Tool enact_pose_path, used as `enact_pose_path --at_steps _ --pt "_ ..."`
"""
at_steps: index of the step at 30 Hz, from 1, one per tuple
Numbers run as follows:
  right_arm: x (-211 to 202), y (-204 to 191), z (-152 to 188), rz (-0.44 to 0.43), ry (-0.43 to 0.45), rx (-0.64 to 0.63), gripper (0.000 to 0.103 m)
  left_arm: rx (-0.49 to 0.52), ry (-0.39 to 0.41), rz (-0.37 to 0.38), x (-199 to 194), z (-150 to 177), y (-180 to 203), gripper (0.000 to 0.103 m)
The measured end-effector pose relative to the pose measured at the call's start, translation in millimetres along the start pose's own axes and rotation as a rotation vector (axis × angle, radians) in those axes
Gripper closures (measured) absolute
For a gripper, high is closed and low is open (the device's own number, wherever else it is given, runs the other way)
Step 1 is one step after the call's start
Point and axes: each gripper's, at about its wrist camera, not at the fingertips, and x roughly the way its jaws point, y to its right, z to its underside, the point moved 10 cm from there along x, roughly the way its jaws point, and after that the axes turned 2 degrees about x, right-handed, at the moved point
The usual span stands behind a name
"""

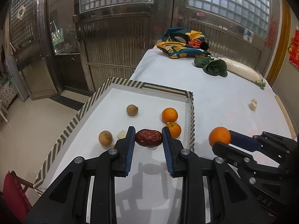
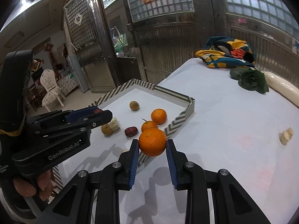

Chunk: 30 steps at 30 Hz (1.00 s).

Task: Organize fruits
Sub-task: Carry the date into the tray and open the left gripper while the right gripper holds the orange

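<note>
A striped-rim tray (image 1: 191, 115) holds two oranges (image 1: 169, 115), two brown longans (image 1: 132, 110) and a white chunk (image 1: 121, 134). My left gripper (image 1: 148, 137) is shut on a red date (image 1: 148, 137) and holds it above the tray floor. In the right wrist view another date (image 2: 131, 131) lies in the tray (image 2: 179, 120), and the left gripper (image 2: 101, 114) shows a bit of red at its tips. My right gripper (image 2: 152, 142) is shut on an orange (image 2: 152, 141) above the tray's right rim; it also shows in the left wrist view (image 1: 221, 140).
On the white table (image 1: 214, 97) lie a colourful cloth (image 1: 184, 43), a green leafy vegetable (image 1: 214, 66), a white radish (image 1: 241, 71) and small white chunks (image 1: 252, 104). Metal doors stand behind. A red chair (image 1: 13, 192) is at the lower left.
</note>
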Motion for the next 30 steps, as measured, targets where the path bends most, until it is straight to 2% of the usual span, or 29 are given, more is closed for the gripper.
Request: enact_pose_path --at_steps 3,16,30 --pt "3.9 -8.0 -0.6 -0.011 -0.006 -0.011 0.075 -0.010 -0.015 0.010 -3.3 4.3 -8.3 0.075" --pt "17.6 -40.5 2.8 -0.059 -0.037 -0.062 0.075 -0.054 -0.069 -0.044 0.0 27.6 -54.4 0.075" --pt "38.9 -68.1 12.2 -0.102 -0.090 -0.096 0.075 -0.068 -0.115 -0.061 16.5 42.0 -67.2 0.075"
